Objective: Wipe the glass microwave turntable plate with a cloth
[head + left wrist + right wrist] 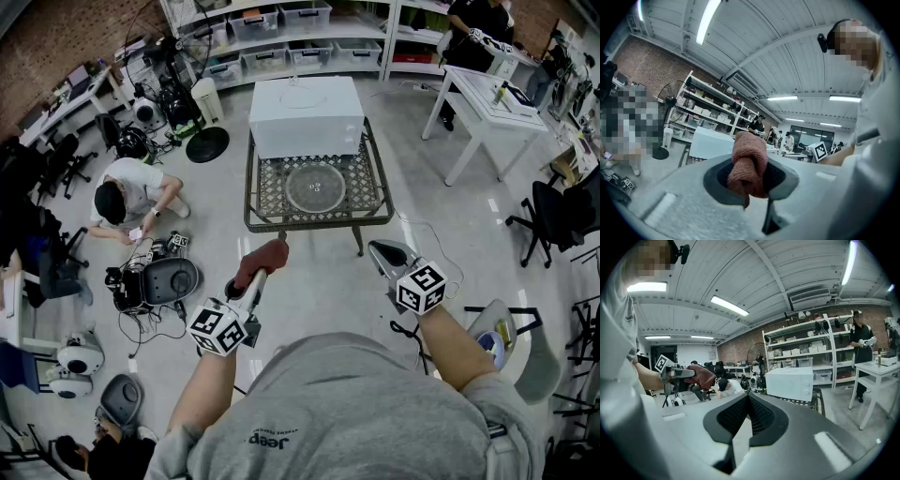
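The round glass turntable plate (315,187) lies flat on a low metal lattice table (265,200), in front of a white microwave (306,114). My left gripper (266,257) is shut on a bunched reddish-brown cloth (262,262), held over the floor short of the table's near edge. The left gripper view shows the cloth (749,164) pinched between the jaws. My right gripper (383,251) hovers near the table's front right leg. Its jaws meet with nothing between them in the right gripper view (749,414), which also shows the microwave (790,383).
A person (127,197) sits on the floor to the left, beside cables and equipment (155,281). A white table (492,103) and an office chair (558,216) stand to the right. Shelves with bins (281,37) line the back wall.
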The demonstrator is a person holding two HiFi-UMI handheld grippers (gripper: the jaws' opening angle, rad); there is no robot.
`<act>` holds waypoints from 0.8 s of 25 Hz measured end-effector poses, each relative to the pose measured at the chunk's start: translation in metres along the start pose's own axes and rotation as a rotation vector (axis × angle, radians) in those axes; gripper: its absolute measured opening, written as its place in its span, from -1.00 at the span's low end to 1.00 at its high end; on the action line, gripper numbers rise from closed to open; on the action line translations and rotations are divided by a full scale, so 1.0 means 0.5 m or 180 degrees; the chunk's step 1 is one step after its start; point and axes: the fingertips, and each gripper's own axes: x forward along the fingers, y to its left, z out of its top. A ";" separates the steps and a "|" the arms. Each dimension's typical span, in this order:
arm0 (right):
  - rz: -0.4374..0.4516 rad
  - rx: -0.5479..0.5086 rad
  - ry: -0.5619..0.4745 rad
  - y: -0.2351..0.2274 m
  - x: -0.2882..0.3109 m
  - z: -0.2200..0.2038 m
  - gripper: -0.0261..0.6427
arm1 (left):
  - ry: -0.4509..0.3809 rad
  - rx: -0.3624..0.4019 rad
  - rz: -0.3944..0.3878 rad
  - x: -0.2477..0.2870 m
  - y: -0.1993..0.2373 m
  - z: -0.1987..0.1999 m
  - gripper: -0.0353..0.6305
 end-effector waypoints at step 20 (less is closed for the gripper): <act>0.0089 0.0028 -0.0049 -0.066 -0.030 0.014 -0.89 | -0.0043 0.0057 0.0103 0.061 -0.053 0.003 -0.69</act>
